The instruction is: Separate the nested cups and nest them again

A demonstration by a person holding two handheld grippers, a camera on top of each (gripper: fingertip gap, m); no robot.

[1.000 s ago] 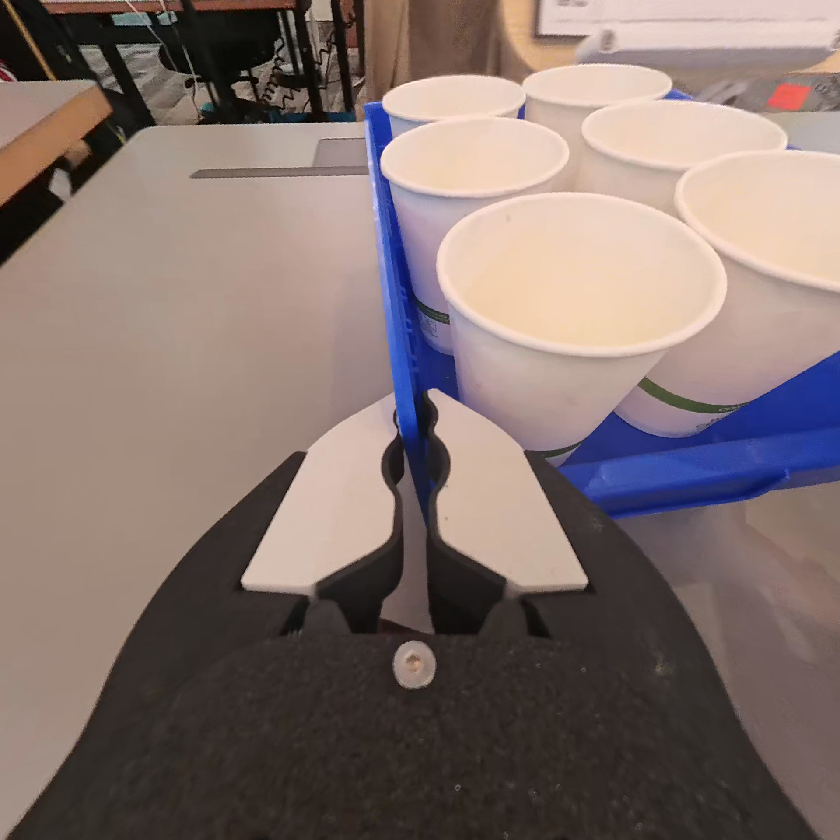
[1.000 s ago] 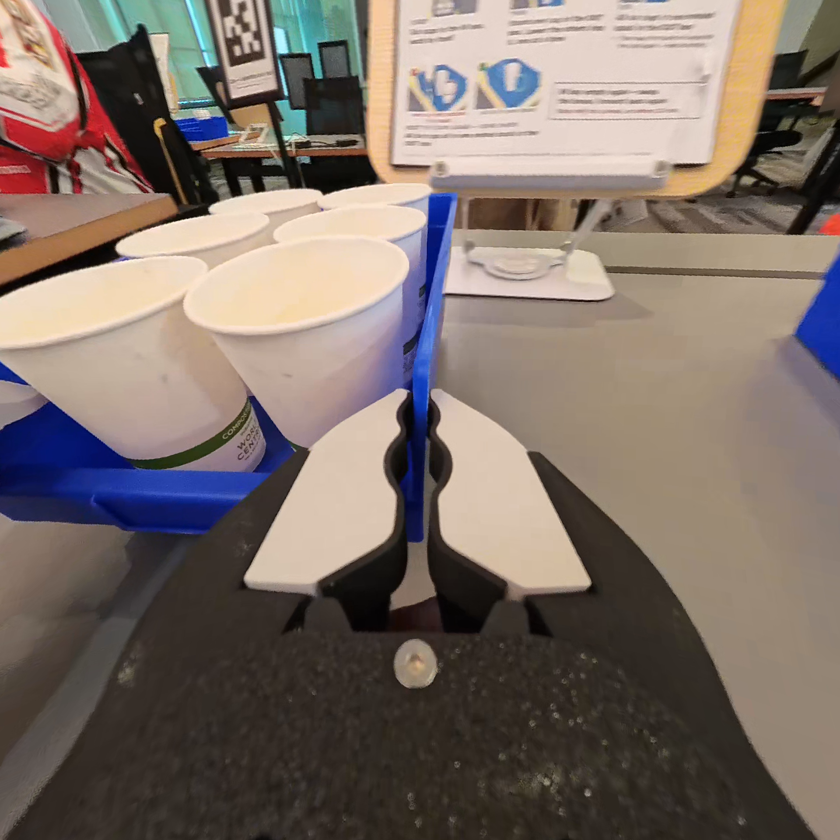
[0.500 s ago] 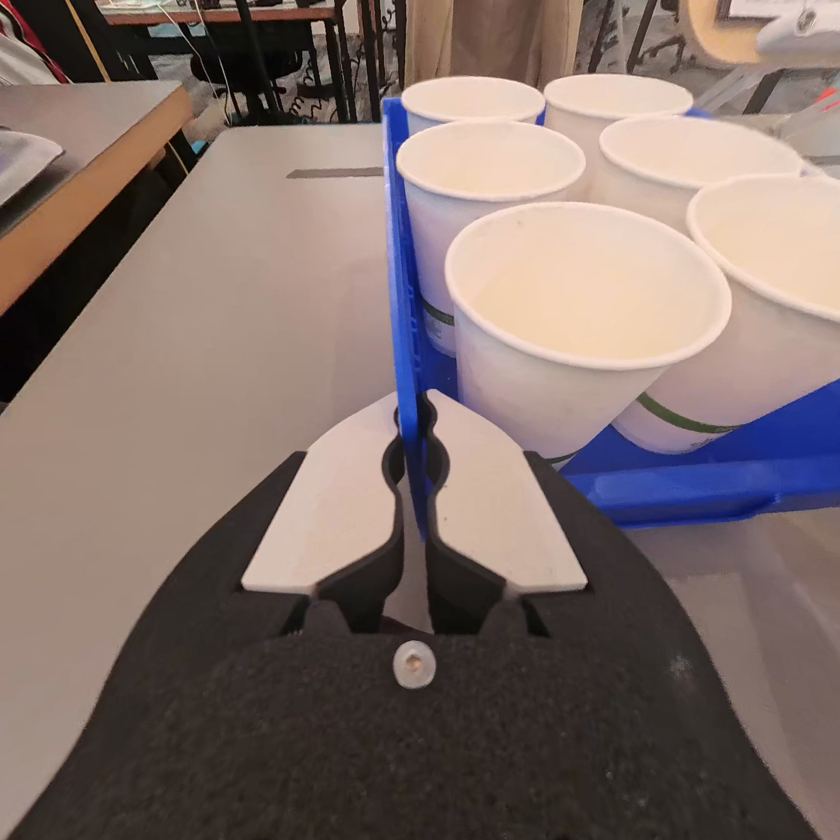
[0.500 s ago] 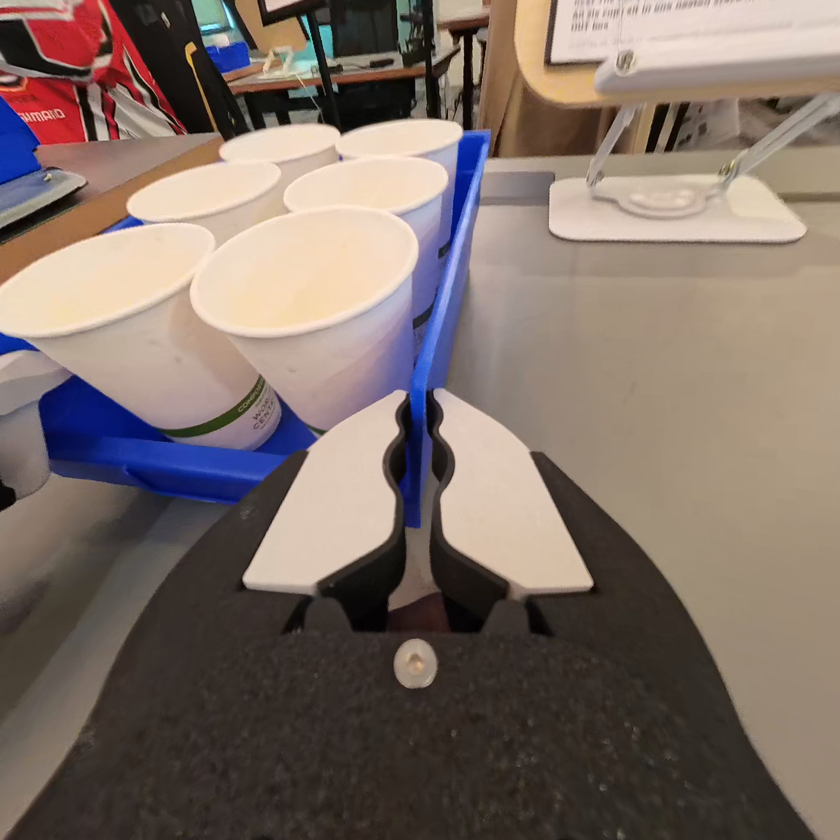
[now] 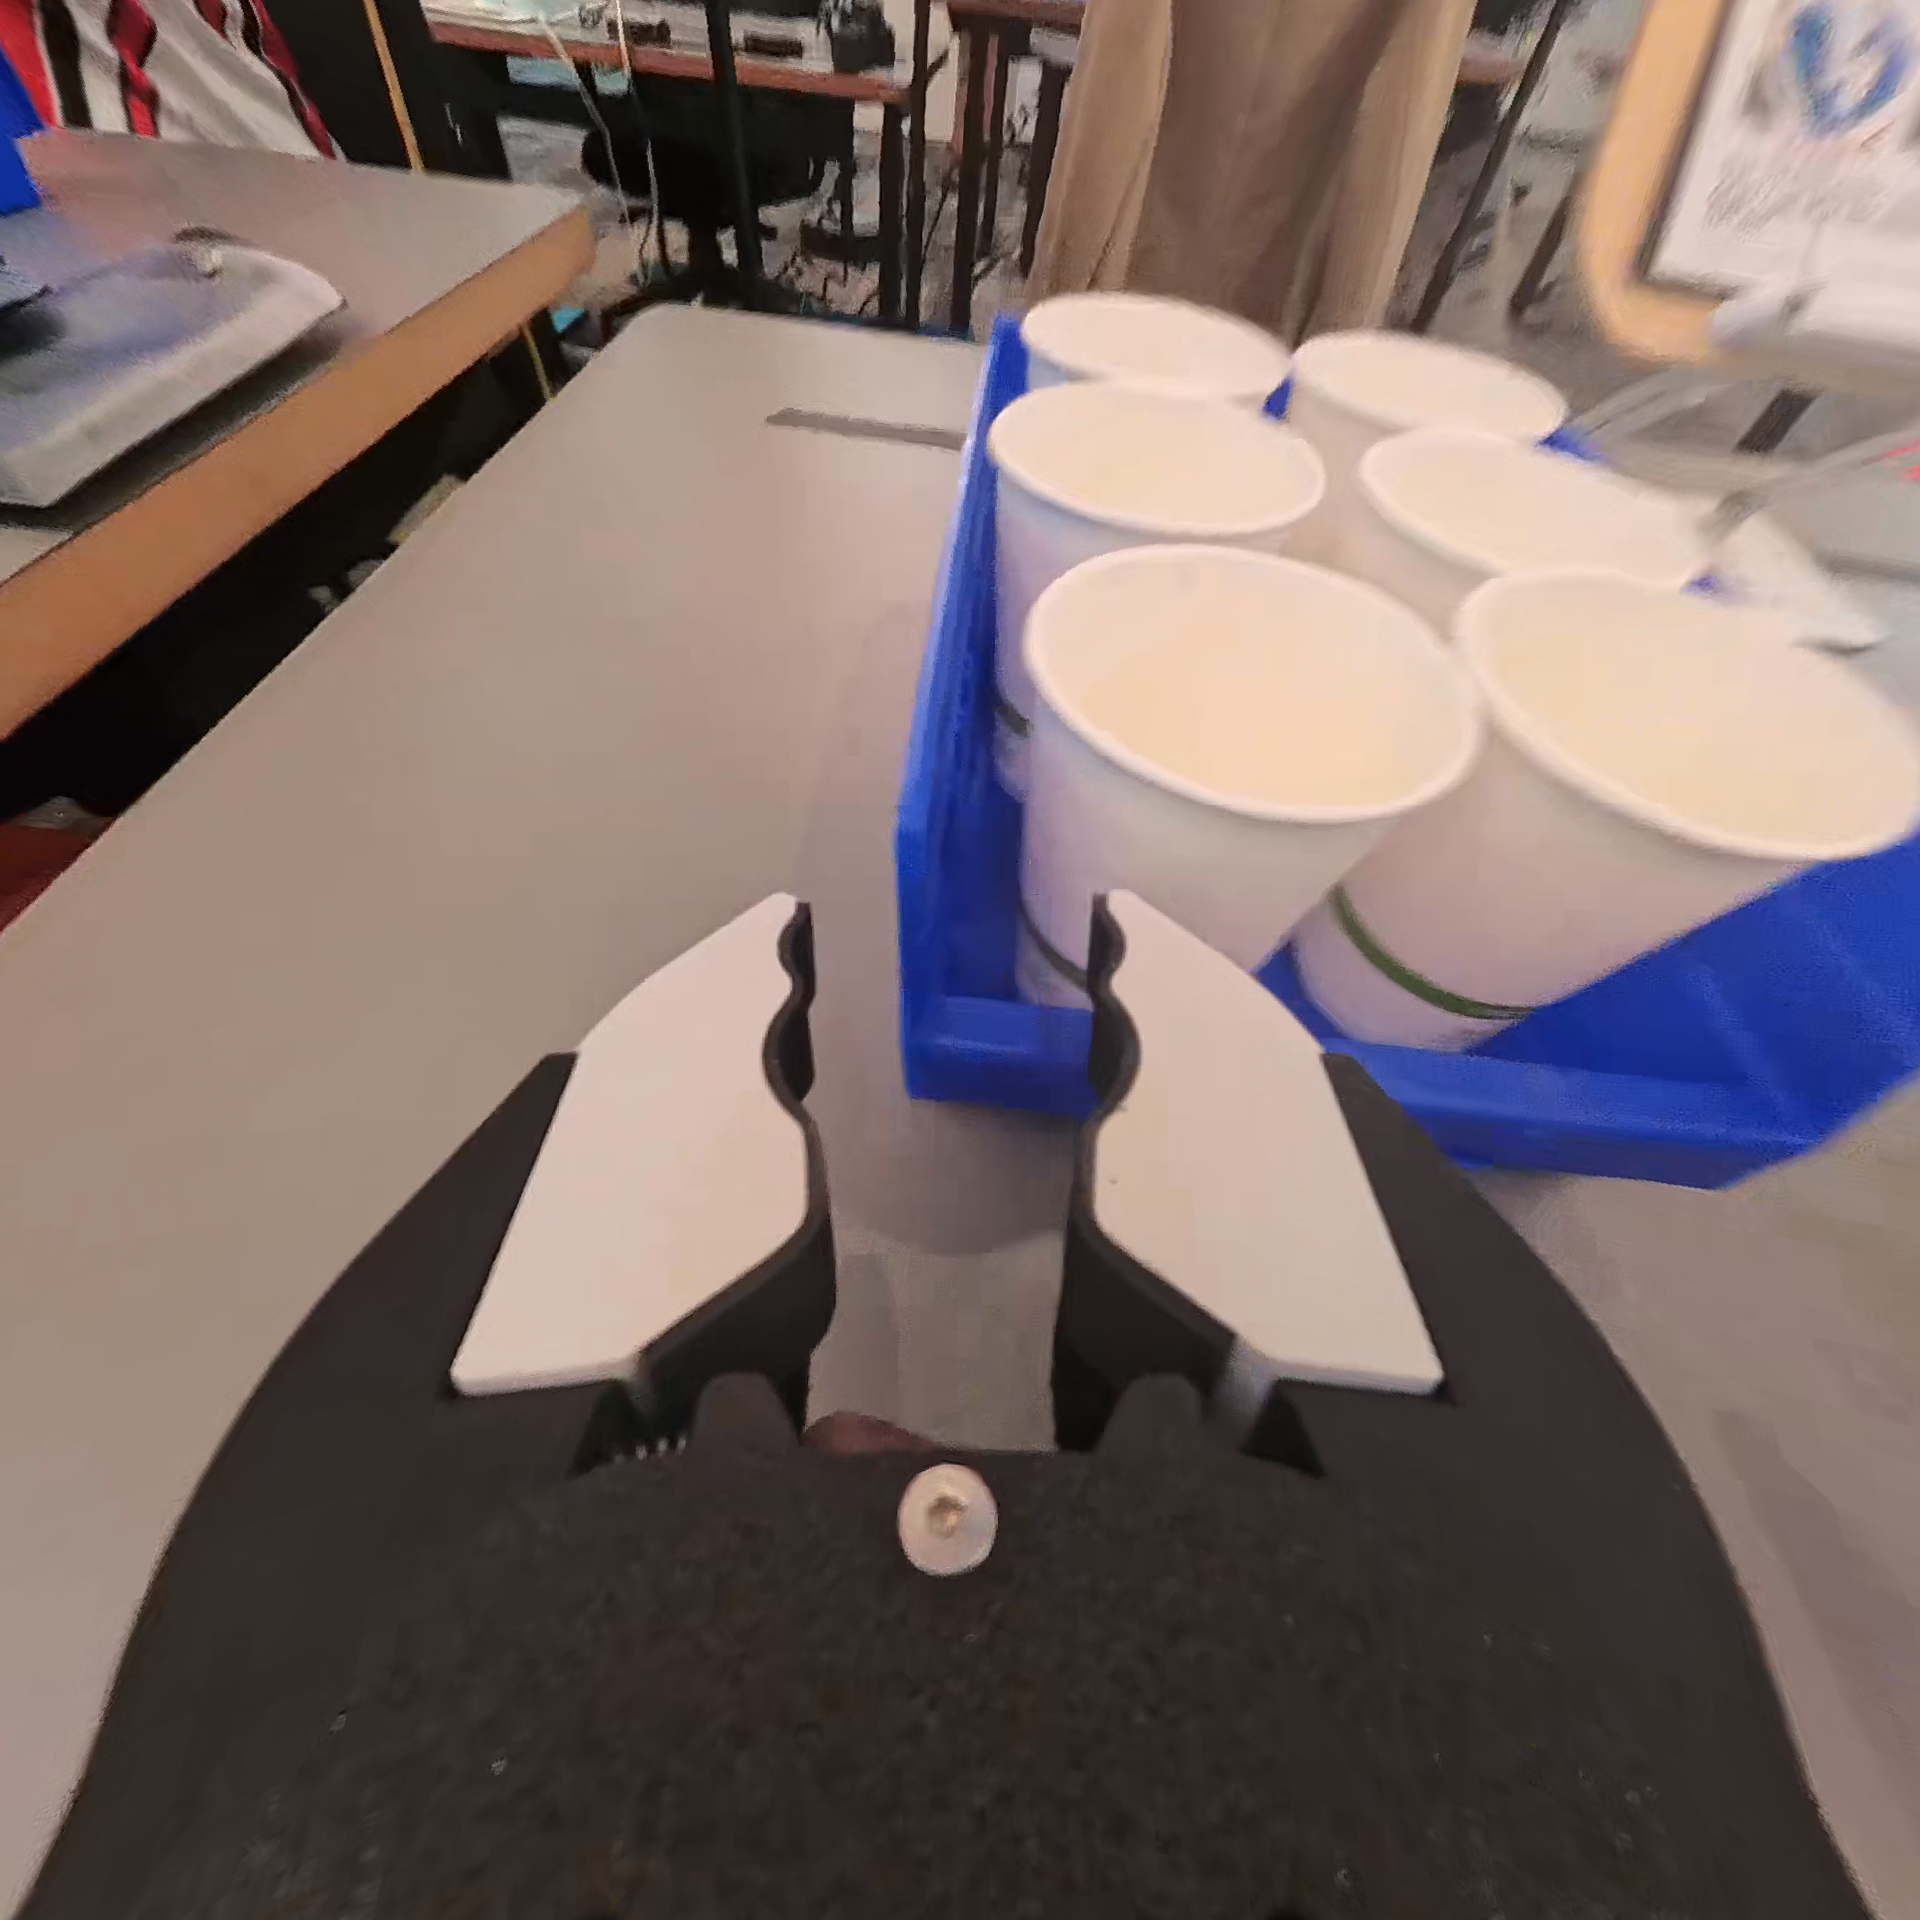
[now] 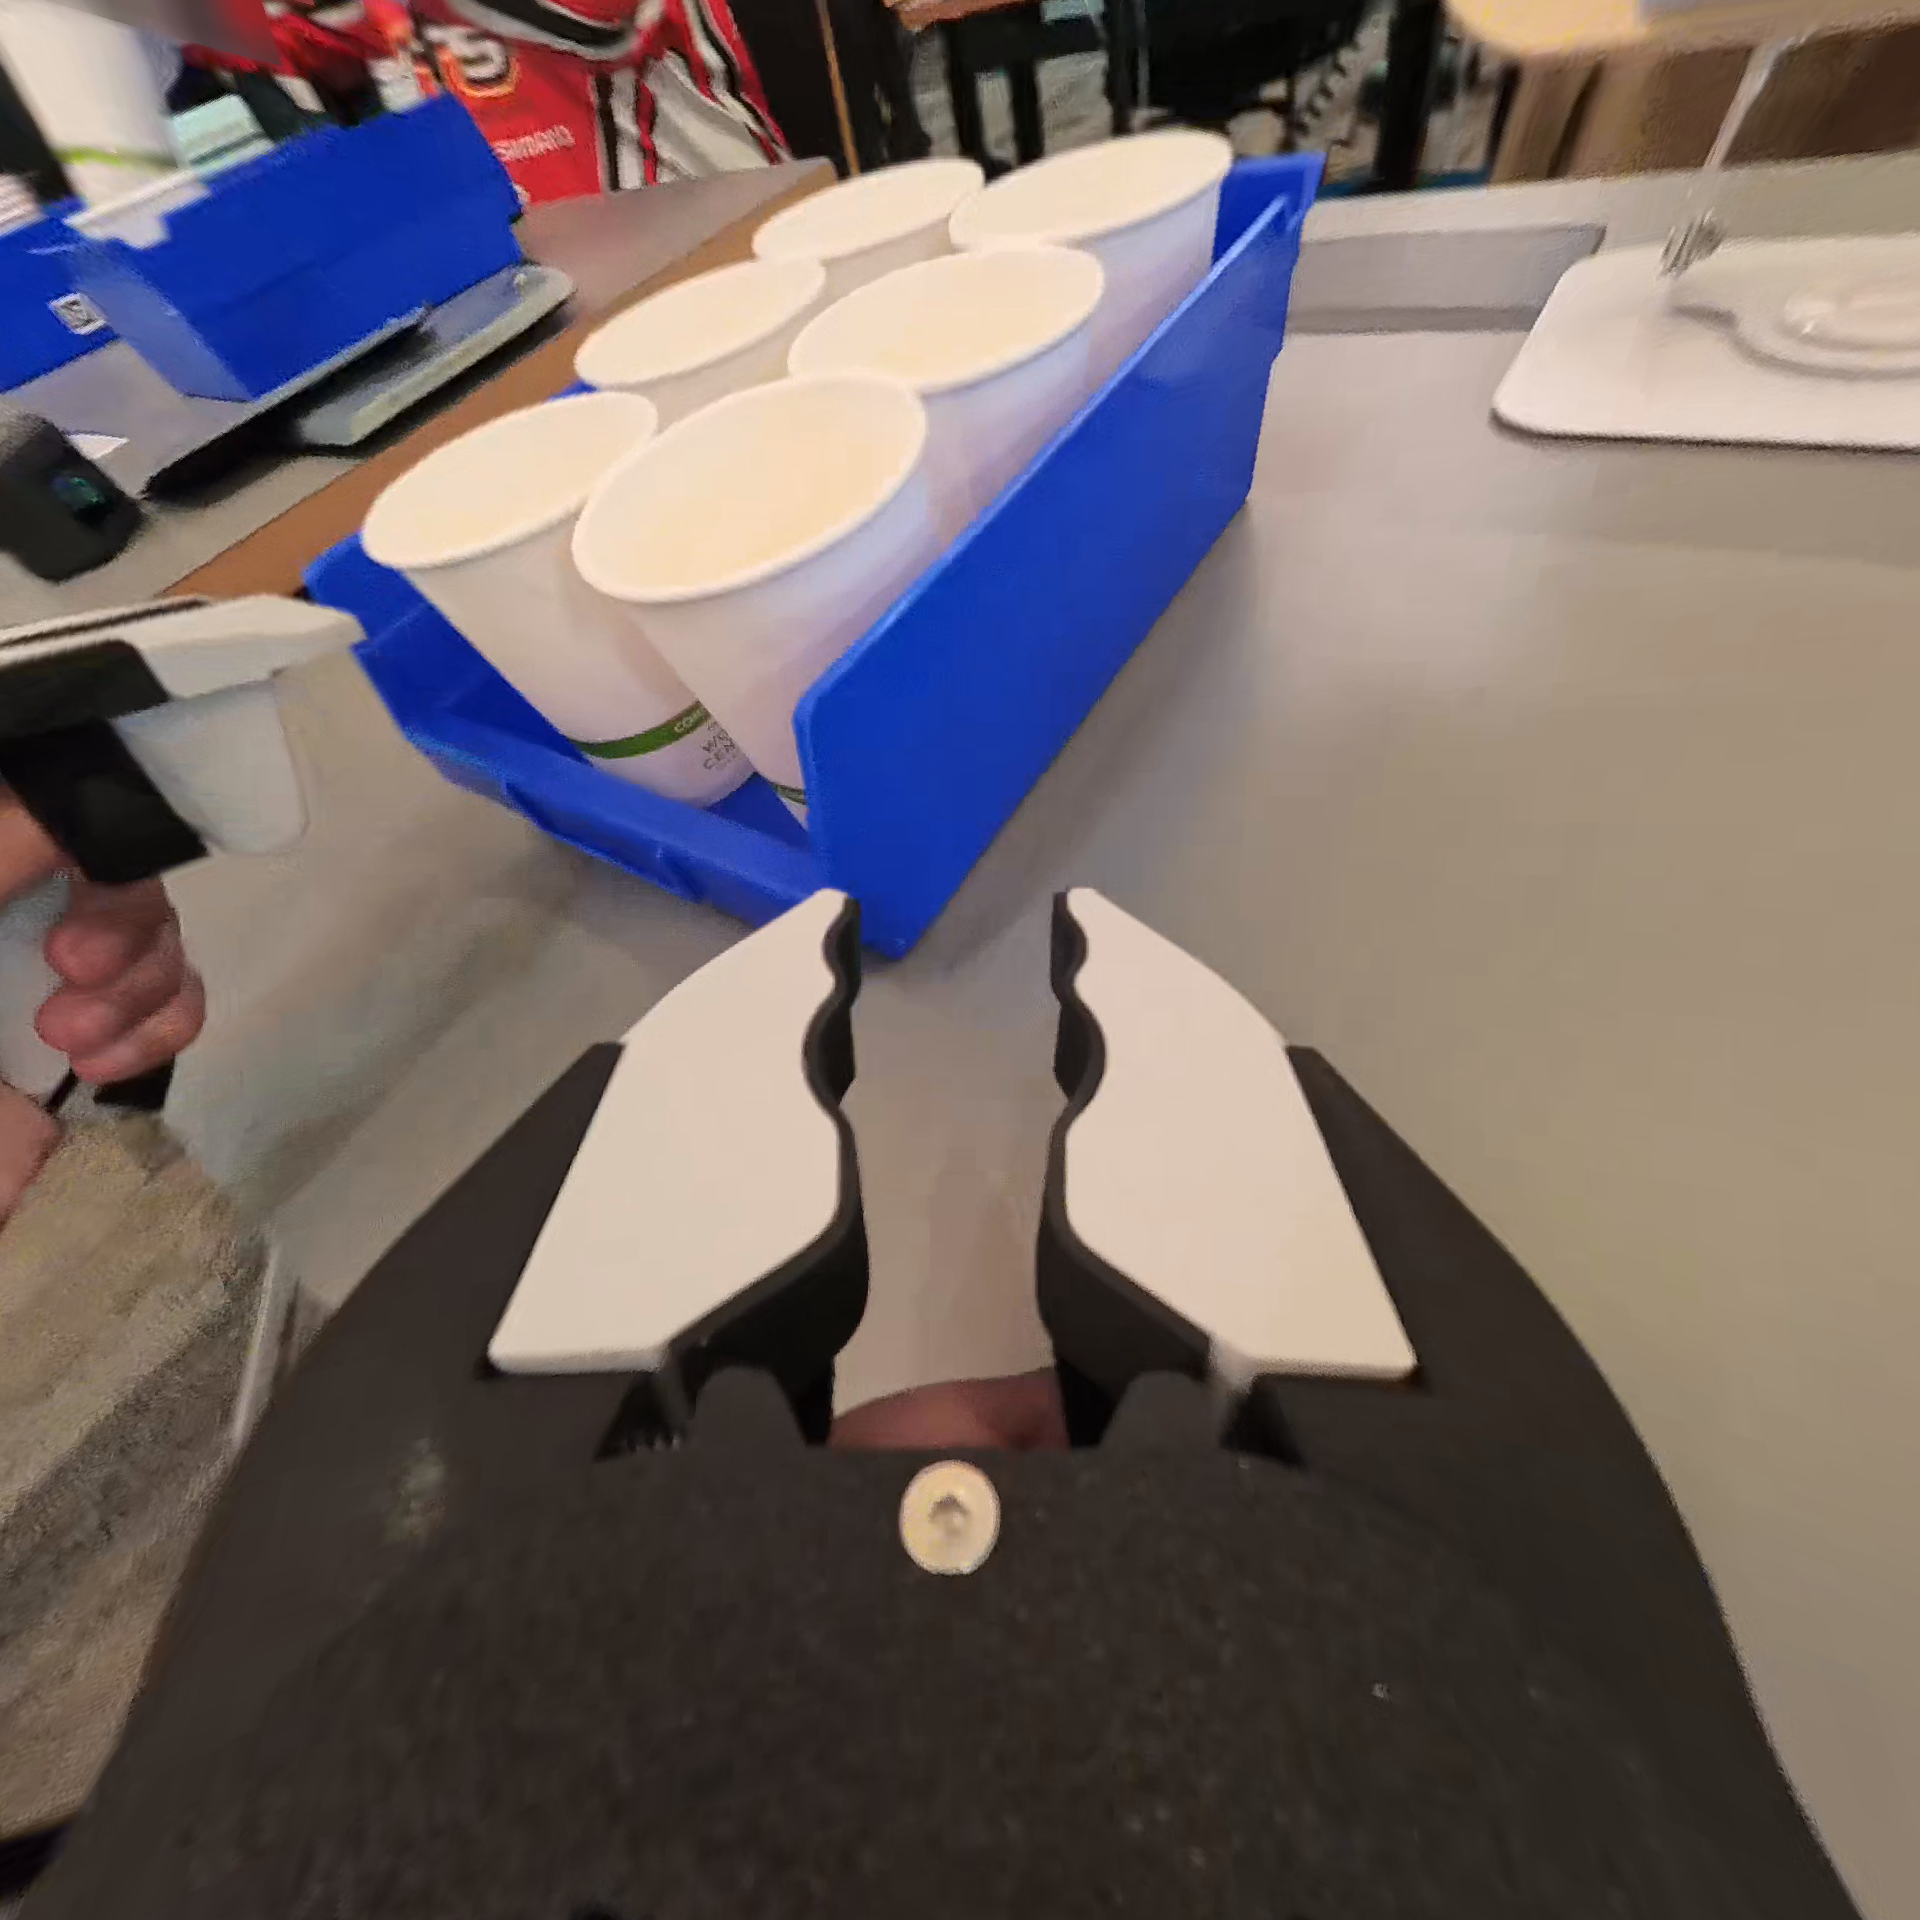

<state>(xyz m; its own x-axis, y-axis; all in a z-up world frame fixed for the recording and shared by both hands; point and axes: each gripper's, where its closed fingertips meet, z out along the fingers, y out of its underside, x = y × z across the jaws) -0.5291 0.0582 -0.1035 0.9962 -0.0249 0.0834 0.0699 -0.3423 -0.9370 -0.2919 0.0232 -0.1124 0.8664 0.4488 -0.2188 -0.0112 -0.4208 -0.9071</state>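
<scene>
Here both grippers hang over the grey tabletop (image 5: 436, 790) with their jaws parted and nothing between them. The left gripper (image 5: 945, 914) sits just short of the near left corner of the blue bin (image 5: 1621, 1101); the bin's left wall stands ahead of the gap between the jaws, and the right jaw tip overlaps the bin's low front lip in the left wrist view. The right gripper (image 6: 956, 909) hovers just short of the bin's near right corner (image 6: 1039, 665), clear of it. Six white paper cups (image 5: 1236, 727) stand upright in the bin in two rows, ahead and to the right of the left jaws, ahead and to the left of the right jaws. A white stand base (image 6: 1704, 353) lies far ahead to the right of the right jaws.
</scene>
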